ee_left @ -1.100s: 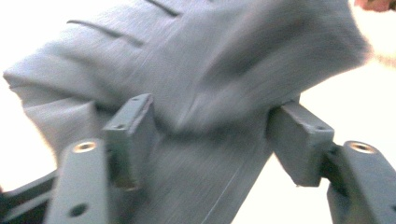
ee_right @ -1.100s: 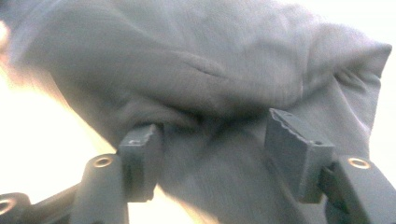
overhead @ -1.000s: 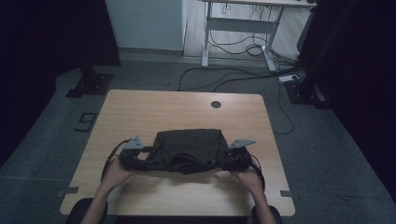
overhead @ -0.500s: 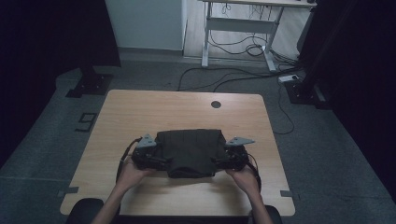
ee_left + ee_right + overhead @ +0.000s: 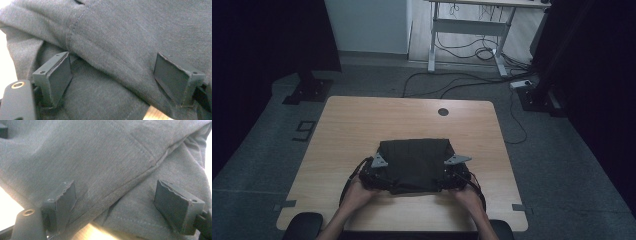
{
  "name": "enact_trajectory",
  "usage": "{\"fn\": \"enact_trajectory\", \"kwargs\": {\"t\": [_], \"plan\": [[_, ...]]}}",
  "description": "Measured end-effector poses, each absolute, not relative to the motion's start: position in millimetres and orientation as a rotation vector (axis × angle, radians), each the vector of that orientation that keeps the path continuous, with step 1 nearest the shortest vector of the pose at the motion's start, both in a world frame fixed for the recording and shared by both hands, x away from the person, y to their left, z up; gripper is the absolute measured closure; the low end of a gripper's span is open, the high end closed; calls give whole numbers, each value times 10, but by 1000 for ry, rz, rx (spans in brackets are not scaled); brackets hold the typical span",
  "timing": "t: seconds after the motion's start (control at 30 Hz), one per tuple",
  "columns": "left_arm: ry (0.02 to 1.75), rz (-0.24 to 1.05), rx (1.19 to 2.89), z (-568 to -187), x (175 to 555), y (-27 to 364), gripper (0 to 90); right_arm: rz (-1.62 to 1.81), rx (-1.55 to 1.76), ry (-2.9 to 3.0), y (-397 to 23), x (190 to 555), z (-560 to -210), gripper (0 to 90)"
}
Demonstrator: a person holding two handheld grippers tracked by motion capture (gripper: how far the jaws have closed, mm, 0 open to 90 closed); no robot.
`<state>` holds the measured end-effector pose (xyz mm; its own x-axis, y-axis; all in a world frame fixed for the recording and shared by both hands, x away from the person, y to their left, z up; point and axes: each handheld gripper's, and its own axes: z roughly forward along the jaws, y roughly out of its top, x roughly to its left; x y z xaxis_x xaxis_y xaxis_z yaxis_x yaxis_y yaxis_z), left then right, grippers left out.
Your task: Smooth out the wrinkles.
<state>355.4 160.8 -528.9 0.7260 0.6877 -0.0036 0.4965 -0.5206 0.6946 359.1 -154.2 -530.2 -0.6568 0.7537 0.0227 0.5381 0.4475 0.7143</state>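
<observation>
L gripper [image 5: 374,176] sits at the left side of the folded dark garment [image 5: 414,162], R gripper [image 5: 457,175] at its right side, both near the table's [image 5: 362,120] front edge. Both sets of jaws have just been opening and now stand apart. In the left gripper view the pads [image 5: 58,77] are spread wide with cloth [image 5: 120,42] lying between them but not pinched; same in the right gripper view, pads [image 5: 63,203] clear of the fabric [image 5: 100,157], a stitched seam running across betw. them.

Garment lies roughly centred left-to-right, closer to the front edge than the back, folded into a compact block w/ several layers stacked.

Handling, as a judgement: soft knit, light, limp, not fragile or slippery. Won't hold shape if lifted by one point; layers will slide apart and unfold. Best grab: side edges or corners, pinching all layers at a seam or hem, both grippers together, so the fold stays intact.
</observation>
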Motion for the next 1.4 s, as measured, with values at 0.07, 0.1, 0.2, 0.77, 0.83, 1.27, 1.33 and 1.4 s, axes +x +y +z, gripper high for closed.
{"fn": "enact_trajectory", "kwargs": {"t": [0.07,0.1,0.2,0.77,0.83,1.27,1.33,1.4], "plan": [[907,360,2233,-5293,3521,1623,146,1016,1111,2408,-1541,3564,-5329,176],[913,361,2230,-5300,3512,1627,146,1014,1111,2410,-1541,3557,-5342,173],[924,362,2219,-5316,3491,1637,148,1001,1122,2412,-1524,3555,-5364,161],[933,403,2189,-5390,3642,1666,144,951,1169,2412,-1414,3647,-5411,120],[936,407,2185,-5394,3672,1678,143,952,1174,2407,-1403,3672,-5413,120],[969,395,2168,-5405,4020,1747,139,942,1182,2404,-1316,3993,-5420,105],[976,389,2174,-5397,4098,1755,138,933,1185,2406,-1292,4070,-5418,98],[982,384,2179,-5390,4159,1758,137,928,1189,2405,-1273,4128,-5418,90]]}}
